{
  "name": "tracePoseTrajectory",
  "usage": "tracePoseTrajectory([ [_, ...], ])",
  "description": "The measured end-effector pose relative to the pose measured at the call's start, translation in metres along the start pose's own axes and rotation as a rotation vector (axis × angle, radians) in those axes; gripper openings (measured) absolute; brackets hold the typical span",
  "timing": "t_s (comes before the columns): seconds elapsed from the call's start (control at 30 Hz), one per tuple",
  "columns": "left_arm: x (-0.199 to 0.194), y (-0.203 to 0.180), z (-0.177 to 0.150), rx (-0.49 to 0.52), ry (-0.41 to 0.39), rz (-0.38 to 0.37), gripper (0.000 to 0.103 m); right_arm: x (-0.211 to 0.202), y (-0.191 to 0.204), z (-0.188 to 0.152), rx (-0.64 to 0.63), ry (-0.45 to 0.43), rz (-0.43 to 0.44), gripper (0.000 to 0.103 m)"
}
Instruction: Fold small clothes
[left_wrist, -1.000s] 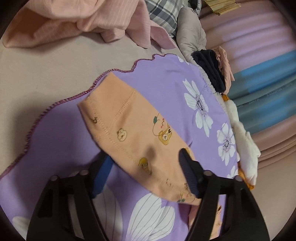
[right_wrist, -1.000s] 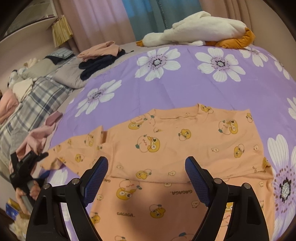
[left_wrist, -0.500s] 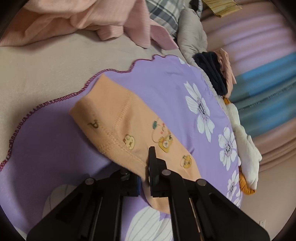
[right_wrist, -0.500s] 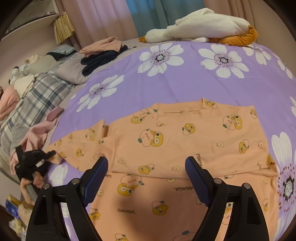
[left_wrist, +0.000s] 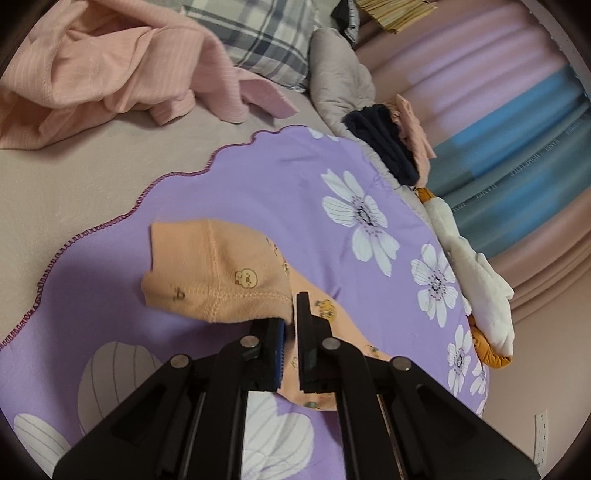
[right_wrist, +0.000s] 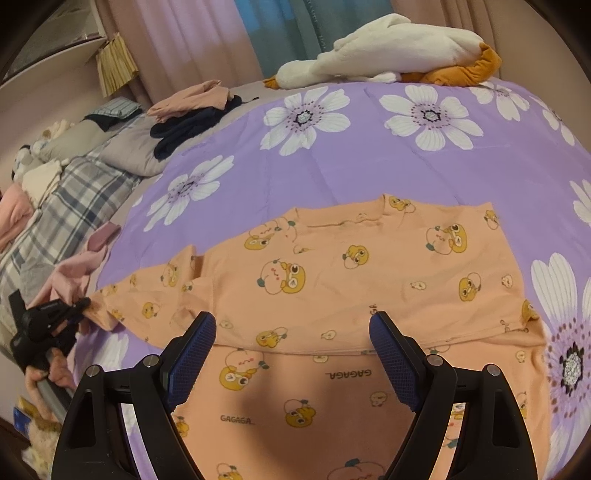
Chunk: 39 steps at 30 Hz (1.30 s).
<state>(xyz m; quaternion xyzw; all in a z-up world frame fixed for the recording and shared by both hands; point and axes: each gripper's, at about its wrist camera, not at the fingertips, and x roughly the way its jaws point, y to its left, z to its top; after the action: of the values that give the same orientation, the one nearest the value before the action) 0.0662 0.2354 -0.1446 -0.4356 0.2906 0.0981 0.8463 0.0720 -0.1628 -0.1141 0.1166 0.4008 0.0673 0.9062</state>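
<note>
On the purple blanket (right_wrist: 332, 155), "GAGAGA" shirt (right_wrist: 332, 280); left gripper (left_wrist: 290, 325) apparently pinches its sleeve (left_wrist: 218, 273), right gripper (right_wrist: 291, 332) jaws spread.

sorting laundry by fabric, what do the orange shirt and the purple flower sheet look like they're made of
Orange shirt: seems a soft matte knit, likely cotton jersey; the cuff shows stitched hem rows and it drapes limply from the left gripper.
Purple flower sheet: looks a smooth thin woven, cotton or polyester, with printed daisies and a stitched scalloped edge; the fibre is uncertain.
</note>
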Motion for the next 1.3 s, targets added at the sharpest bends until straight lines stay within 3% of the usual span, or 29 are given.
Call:
tracePoseTrajectory([
  [0.3, -0.015, -0.032, -0.008, 0.086, -0.024, -0.015, 0.002, -0.006, -0.011, 0.001, 0.012, -0.020, 0.009, 0.085],
  [0.5, -0.018, -0.075, -0.018, 0.209, -0.041, 0.009, 0.001, -0.013, -0.018, 0.010, -0.022, -0.044, 0.013, 0.085],
  [1.0, -0.021, -0.155, -0.053, 0.383, -0.031, 0.001, 0.002, -0.027, -0.046, 0.034, -0.070, -0.100, 0.062, 0.085],
  [1.3, -0.017, -0.203, -0.088, 0.479, 0.015, -0.046, 0.002, -0.037, -0.081, 0.032, 0.033, -0.120, 0.085, 0.085],
])
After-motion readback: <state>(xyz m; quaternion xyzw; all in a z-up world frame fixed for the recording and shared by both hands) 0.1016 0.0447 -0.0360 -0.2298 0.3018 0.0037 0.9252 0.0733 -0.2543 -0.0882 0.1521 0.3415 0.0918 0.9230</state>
